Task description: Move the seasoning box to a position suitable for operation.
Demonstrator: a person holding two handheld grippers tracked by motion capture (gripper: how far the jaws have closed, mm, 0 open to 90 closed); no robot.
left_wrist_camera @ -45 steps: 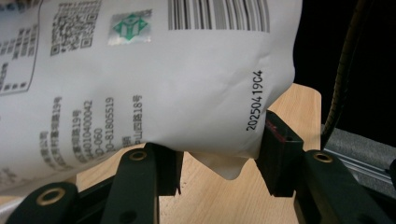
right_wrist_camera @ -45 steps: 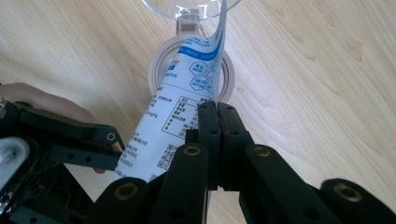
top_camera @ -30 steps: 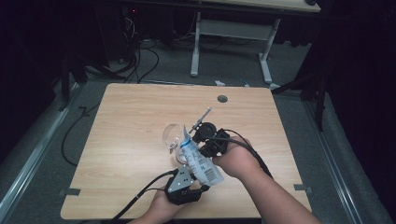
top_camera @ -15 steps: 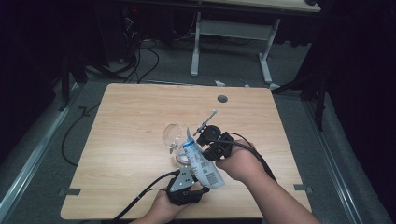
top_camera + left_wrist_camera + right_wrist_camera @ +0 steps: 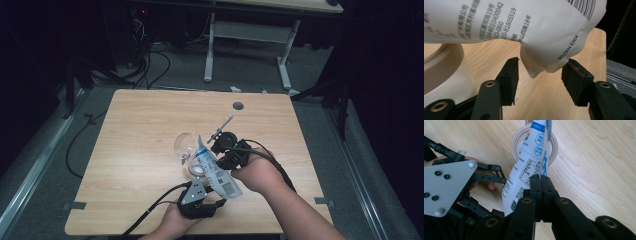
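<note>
The right gripper has its jaws clamped flat on one edge of the white pouch, which hangs tilted with its top over the clear cup on the surface. The left gripper has just been opening its jaws; the pouch's bottom corner sits between them, unpinched. With only an edge grip, the pouch could swing or slip, spilling contents beside the cup or tipping it.

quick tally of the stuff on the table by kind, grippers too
grippers: 2, left gripper and right gripper
pouch: 1
glass: 1
bowl: 1
total: 5
</note>
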